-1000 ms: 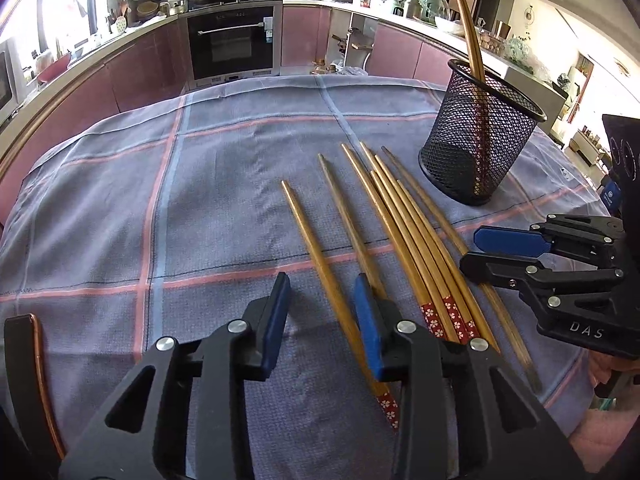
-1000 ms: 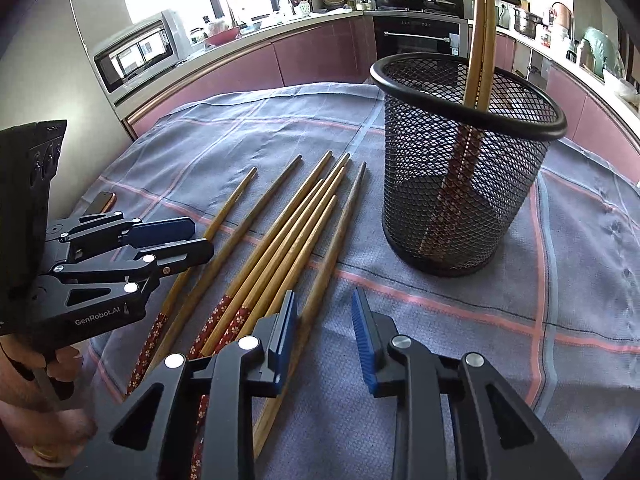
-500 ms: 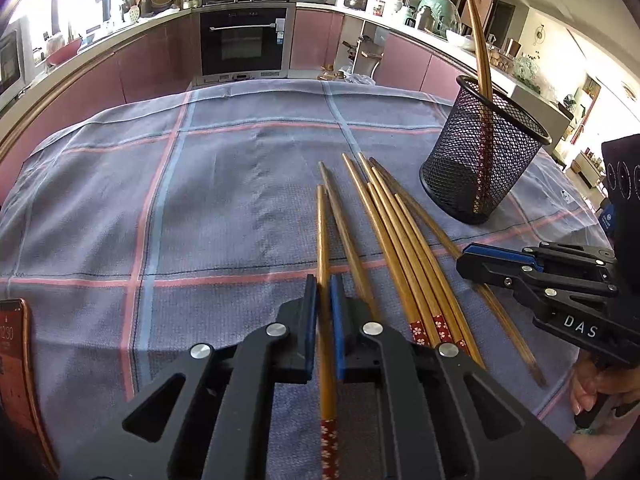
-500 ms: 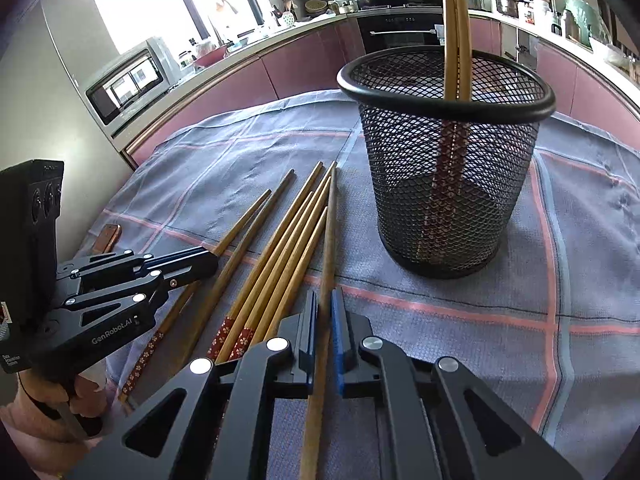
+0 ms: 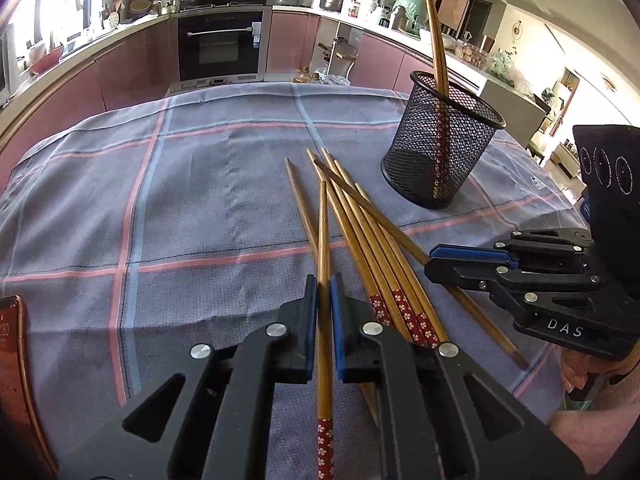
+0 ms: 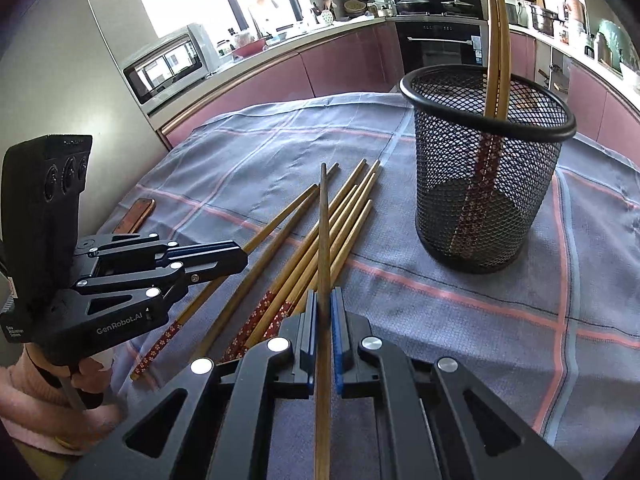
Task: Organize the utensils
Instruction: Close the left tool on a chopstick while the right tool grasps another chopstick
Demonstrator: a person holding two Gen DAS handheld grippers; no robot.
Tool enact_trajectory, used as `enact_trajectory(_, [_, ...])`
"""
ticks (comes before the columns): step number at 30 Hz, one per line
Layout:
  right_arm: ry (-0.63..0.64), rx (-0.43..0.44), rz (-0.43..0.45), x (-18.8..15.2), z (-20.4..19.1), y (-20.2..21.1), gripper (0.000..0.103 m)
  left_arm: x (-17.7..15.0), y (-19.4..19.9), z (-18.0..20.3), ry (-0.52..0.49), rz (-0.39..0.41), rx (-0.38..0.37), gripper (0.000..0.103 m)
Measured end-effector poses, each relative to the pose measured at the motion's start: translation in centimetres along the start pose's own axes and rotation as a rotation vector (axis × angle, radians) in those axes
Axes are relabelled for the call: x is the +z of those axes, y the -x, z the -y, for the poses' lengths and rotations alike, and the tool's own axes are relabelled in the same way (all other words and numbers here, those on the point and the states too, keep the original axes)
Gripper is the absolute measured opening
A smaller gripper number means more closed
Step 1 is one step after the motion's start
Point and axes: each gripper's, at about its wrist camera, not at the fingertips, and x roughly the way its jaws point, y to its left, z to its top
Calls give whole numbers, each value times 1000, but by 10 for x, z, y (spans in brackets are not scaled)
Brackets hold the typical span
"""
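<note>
Several bamboo chopsticks [image 5: 372,248] with red flowered ends lie fanned on the checked cloth. My left gripper [image 5: 324,292] is shut on one chopstick [image 5: 323,240], which runs straight out between its blue pads and is raised off the cloth over the others. My right gripper [image 6: 324,304] is shut on another chopstick [image 6: 323,224], also lifted, its tip pointing away. A black mesh holder [image 5: 440,148] stands upright to the right of the pile with two chopsticks [image 6: 496,40] leaning in it. In the right wrist view the holder [image 6: 484,184] is right of the held stick.
A phone [image 5: 12,344] in a brown case lies at the cloth's left edge, also seen in the right wrist view [image 6: 136,212]. A person's hand in a pink sleeve [image 6: 48,396] holds the left gripper. Kitchen counters and an oven stand beyond the table.
Both grippers went from open to shut, each closing on one chopstick. Both held sticks have since risen off the cloth and now cross above the pile.
</note>
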Motion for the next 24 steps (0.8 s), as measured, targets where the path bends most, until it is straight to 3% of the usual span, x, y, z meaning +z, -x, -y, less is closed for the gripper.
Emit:
enact_trajectory(5, [-2, -19, -26, 1, 2, -9, 9, -2, -5, -3, -6, -14, -5, 9])
enact_trajectory(10, [-4, -26, -26, 7, 4, -14, 9, 1, -8, -12, 25, -19, 2, 22])
enact_trajectory(16, [-4, -16, -25, 9, 6, -16, 7, 4, -13, -15, 34, -27, 2, 20])
enact_trajectory(19, [-11, -5, -14, 7, 7, -13, 6, 4, -15, -18, 53, -33, -7, 8])
enact_trajectory(24, [-9, 9, 21, 7, 7, -2, 6, 4, -14, -16, 67, -26, -16, 8])
